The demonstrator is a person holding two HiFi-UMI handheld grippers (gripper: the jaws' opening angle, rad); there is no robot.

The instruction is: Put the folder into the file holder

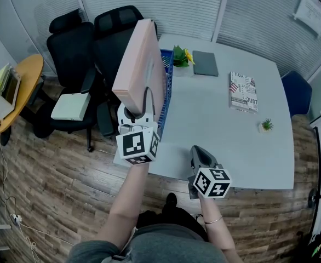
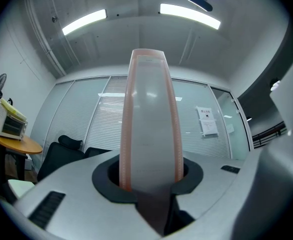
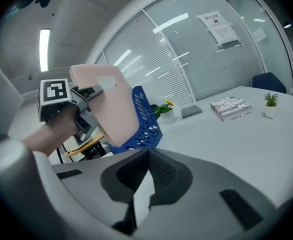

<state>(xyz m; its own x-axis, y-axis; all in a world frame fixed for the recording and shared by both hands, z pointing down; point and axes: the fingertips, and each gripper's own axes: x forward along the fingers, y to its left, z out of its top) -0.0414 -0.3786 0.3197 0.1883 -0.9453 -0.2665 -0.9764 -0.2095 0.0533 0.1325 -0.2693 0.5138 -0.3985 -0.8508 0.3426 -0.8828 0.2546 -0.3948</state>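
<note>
Presently the left tongs [image 1: 144, 109] are clamping the pink folder [image 1: 141, 64], tilted, just beside the blue file holder [image 1: 167, 86], the right tongs [image 1: 200, 150] are idling closed and empty, and I am judging a snagged corner could shove that holder off the counter [image 1: 221, 147].

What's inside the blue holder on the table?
Only the slotted wall of the blue holder shows. The pink folder, clamped in the left hand-held gripper, covers its inside, so I cannot tell whether anything is in it.

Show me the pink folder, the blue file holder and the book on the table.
pink folder [image 1: 137, 64], head view, broad face.
blue file holder [image 3: 144, 118], right gripper view, perforated side wall.
book [image 1: 243, 91], head view, middle of cover.
</note>
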